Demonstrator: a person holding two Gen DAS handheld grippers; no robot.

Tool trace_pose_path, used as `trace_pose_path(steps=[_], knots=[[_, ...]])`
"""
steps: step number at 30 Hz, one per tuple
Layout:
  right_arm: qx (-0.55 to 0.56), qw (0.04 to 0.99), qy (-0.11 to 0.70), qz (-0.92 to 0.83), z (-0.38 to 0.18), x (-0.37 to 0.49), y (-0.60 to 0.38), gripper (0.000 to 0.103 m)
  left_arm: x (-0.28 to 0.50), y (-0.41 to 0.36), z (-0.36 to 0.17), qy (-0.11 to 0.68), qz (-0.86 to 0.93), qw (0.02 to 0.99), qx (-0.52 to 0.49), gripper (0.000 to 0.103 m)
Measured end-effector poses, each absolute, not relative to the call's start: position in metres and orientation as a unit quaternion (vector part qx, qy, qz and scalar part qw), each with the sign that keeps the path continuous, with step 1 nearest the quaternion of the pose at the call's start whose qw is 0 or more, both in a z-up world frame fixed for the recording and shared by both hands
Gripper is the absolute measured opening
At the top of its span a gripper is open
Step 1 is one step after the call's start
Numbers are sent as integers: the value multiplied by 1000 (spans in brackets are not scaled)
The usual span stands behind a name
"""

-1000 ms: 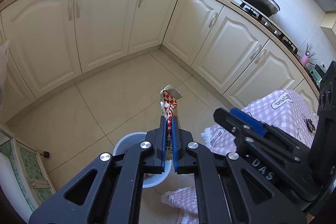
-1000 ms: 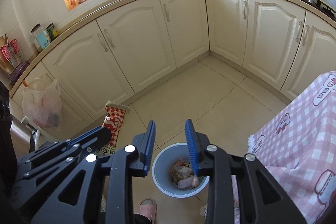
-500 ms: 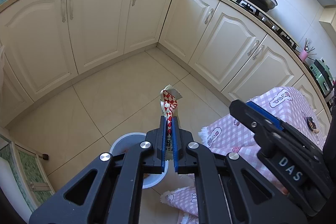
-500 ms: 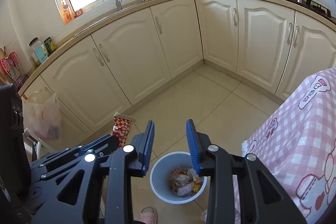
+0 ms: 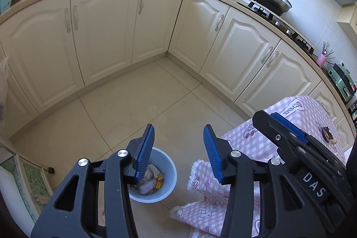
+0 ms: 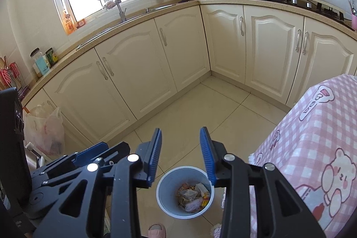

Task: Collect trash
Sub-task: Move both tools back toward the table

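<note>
The left tool (image 5: 178, 144) and the right tool (image 6: 180, 146) were black with ribbed blue pads (image 5: 210, 155). The bin (image 6: 169, 204) on the floor was pale grey-blue, and the trash (image 6: 193, 194) in it was a mix of orange, yellow, pink and whitish wrappers. The tablecloth (image 6: 312, 139) was pink-and-white check printed with cartoon bears. The cabinet doors (image 5: 107, 32) were cream, the floor tiles (image 5: 138, 99) beige, the bench top (image 6: 223, 1) tan. A pink slipper (image 6: 157, 230) showed at the lower edge.
</note>
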State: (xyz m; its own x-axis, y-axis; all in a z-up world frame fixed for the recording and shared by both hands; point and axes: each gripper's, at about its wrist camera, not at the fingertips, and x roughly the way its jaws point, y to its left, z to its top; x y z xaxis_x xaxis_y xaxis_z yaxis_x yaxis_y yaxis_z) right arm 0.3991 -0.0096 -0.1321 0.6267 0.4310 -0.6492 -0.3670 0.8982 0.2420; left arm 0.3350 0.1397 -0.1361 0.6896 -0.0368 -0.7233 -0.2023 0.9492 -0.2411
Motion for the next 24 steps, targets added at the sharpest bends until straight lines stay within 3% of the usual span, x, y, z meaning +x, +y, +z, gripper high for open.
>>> trace_pose_path(steps=[9,18,24], knots=[[55,915,345,203,-105,380,-56,37,327,100,-107,374,22,918,-129,44],[88,936,313,136,-81,364,-163,40,334,5,-84,364,-54,926,-87,44],[111,946,297,70,-75,358,-246,44,345,-71,-80,364,-115,923,-52,60]])
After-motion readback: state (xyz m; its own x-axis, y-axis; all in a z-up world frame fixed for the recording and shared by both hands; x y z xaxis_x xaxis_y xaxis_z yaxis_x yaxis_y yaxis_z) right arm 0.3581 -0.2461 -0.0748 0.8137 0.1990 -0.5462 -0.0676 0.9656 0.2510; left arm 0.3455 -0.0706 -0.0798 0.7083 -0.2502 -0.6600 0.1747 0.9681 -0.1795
